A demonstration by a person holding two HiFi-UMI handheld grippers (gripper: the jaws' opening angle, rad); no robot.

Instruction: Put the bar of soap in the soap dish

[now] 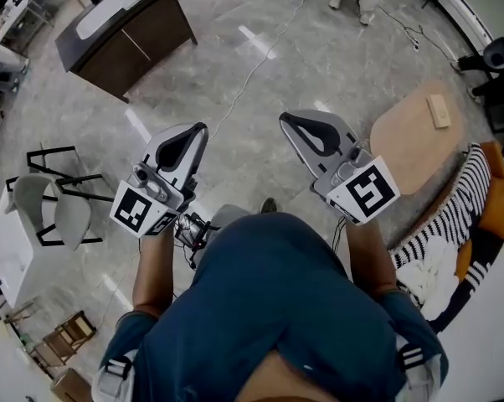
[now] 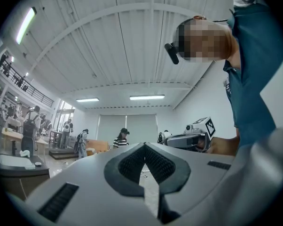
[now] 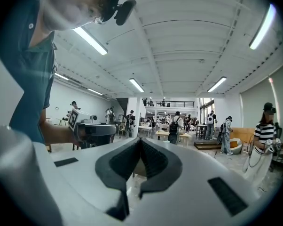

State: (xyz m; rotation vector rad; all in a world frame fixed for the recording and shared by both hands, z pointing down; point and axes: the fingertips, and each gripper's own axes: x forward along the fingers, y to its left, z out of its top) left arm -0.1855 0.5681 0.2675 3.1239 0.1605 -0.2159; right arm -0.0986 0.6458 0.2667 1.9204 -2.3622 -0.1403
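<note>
No bar of soap and no soap dish shows in any view. In the head view my left gripper [image 1: 203,127] and right gripper [image 1: 283,117] are held side by side at chest height over a grey marbled floor, both pointing ahead. Each has its jaws together at the tips with nothing between them. The left gripper view looks along the closed left gripper [image 2: 144,145] into a large hall, with the right gripper [image 2: 194,136] off to the side. The right gripper view shows the closed right gripper [image 3: 140,139] and the left gripper [image 3: 90,126] beside it.
A dark desk [image 1: 126,32] stands far left. A round wooden table [image 1: 415,136] with a small block [image 1: 439,111] is at the right, striped fabric [image 1: 453,216] beside it. A white chair [image 1: 51,208] sits at the left. Several people stand further off in the hall.
</note>
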